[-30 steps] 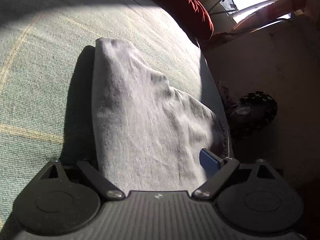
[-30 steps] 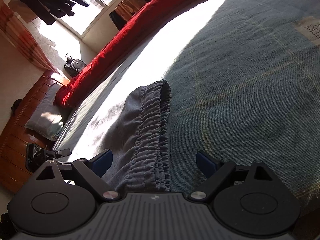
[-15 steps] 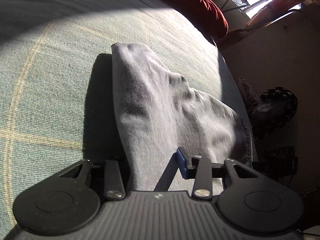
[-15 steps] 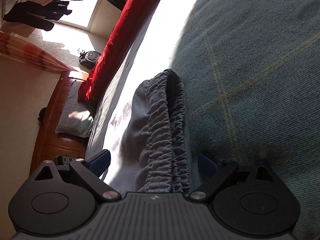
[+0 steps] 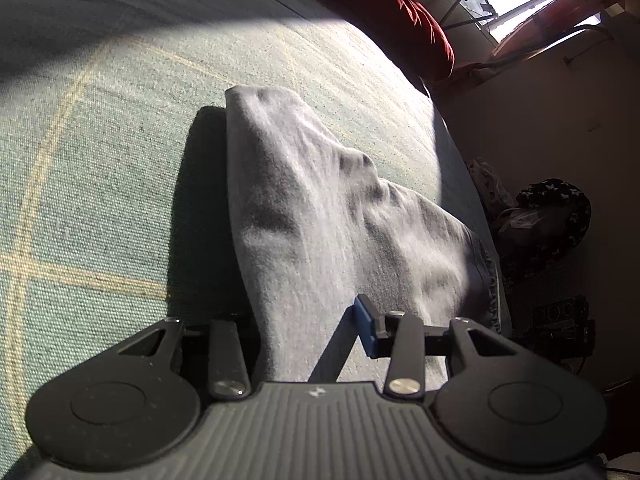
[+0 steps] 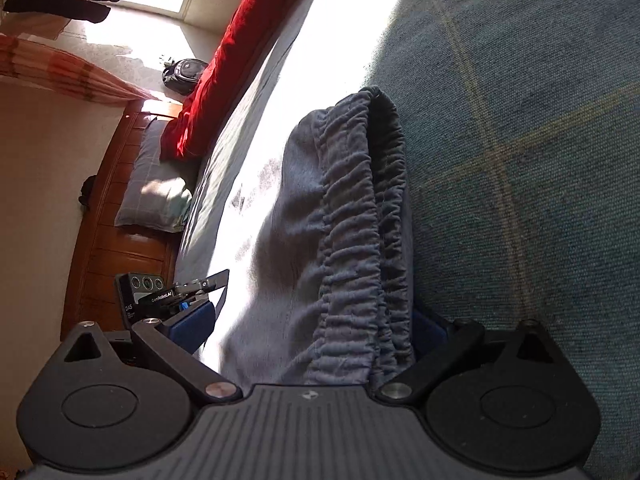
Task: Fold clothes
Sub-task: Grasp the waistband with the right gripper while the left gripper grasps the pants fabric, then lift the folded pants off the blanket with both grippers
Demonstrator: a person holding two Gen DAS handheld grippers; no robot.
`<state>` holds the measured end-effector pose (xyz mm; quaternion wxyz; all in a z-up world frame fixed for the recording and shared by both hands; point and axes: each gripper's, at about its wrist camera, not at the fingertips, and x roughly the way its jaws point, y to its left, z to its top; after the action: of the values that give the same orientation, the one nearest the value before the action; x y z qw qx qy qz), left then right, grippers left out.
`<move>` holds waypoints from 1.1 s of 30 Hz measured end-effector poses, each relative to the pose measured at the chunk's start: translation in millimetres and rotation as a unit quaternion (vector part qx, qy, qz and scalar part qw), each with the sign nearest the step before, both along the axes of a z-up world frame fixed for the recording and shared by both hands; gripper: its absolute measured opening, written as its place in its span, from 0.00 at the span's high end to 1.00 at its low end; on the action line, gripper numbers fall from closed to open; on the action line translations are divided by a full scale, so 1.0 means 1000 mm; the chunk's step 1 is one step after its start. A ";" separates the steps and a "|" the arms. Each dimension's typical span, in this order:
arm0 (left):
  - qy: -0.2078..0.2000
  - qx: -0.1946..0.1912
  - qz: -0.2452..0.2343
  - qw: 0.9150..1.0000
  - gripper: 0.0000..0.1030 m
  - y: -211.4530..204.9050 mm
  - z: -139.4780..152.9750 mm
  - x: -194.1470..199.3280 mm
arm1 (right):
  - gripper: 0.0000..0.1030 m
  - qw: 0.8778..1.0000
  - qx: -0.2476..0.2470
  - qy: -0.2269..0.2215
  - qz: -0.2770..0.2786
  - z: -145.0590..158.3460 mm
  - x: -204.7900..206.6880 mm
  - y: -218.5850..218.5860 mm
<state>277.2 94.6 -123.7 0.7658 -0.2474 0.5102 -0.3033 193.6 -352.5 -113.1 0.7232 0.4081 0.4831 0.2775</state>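
Note:
Grey shorts lie on the green plaid bed cover. In the left wrist view the grey shorts (image 5: 320,208) rise as a lifted fold from my left gripper (image 5: 308,320), which is shut on the cloth; its left finger is hidden under the fabric. In the right wrist view the elastic waistband (image 6: 360,240) of the shorts runs between the fingers of my right gripper (image 6: 312,328). Its jaws stand wide apart on either side of the waistband, with blue pads (image 6: 192,324) showing. The left gripper also shows in the right wrist view (image 6: 176,292).
The bed cover (image 5: 100,160) spreads around the shorts. A red blanket (image 6: 240,48) lies along the far side of the bed. A pillow (image 6: 156,196) rests against a wooden headboard (image 6: 104,220). A dark bag (image 5: 548,220) sits on the floor beyond the bed edge.
My left gripper closed on the shorts' fabric. My right gripper moved forward so the waistband sits deeper between its open fingers, and the view tilted.

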 end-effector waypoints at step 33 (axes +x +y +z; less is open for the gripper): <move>0.007 -0.004 0.018 1.000 0.69 0.006 0.002 -0.010 | 0.60 0.999 0.009 -0.045 -0.017 -0.027 0.030 -0.010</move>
<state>267.2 100.6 -122.2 0.7670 -0.2614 0.5096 -0.2894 224.1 -362.5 -140.4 0.7448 0.4102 0.4405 0.2879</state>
